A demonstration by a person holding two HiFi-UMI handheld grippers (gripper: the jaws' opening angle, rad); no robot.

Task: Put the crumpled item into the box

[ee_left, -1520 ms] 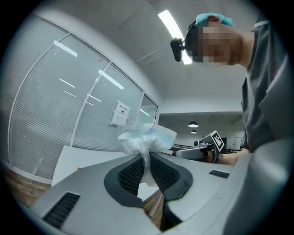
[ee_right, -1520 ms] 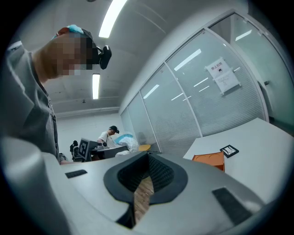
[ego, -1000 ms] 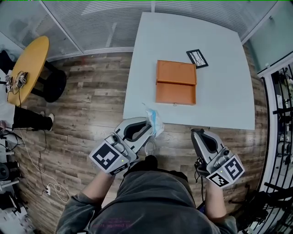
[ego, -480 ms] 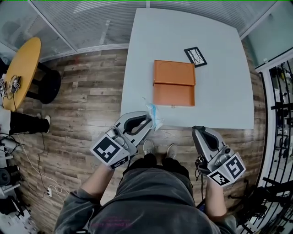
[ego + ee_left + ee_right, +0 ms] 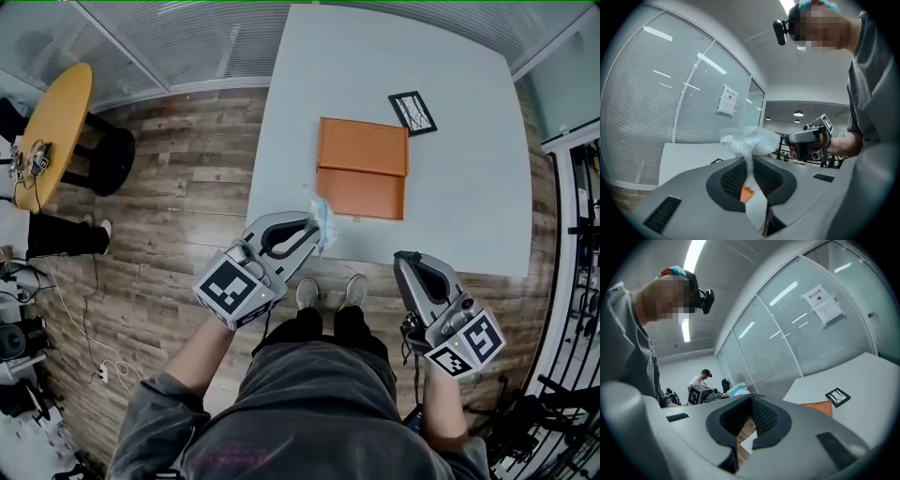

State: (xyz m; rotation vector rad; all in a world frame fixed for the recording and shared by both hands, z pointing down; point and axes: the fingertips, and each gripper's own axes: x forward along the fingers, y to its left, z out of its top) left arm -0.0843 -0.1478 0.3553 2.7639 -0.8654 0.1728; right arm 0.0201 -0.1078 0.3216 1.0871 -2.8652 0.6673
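The crumpled item [image 5: 322,217], a wad of clear and pale blue plastic film, hangs over the near edge of the white table [image 5: 469,216]. My left gripper [image 5: 313,234] is shut on it, and in the left gripper view the film [image 5: 749,140] bunches above the gripper [image 5: 749,163]. The orange box [image 5: 363,167] lies closed and flat on the table, a short way beyond the item. My right gripper [image 5: 406,264] hovers off the table's near edge, shut with nothing in it [image 5: 751,401]. The right gripper view shows a corner of the box [image 5: 819,408].
A black-framed card [image 5: 412,112] lies on the table behind the box. A yellow round table [image 5: 52,131] stands at the far left on the wood floor. Glass walls with blinds run behind the table. My feet [image 5: 328,291] stand at the table's near edge.
My left gripper has carried the crumpled item forward, from over the floor to the table's near edge, closer to the box. The right gripper has barely moved.
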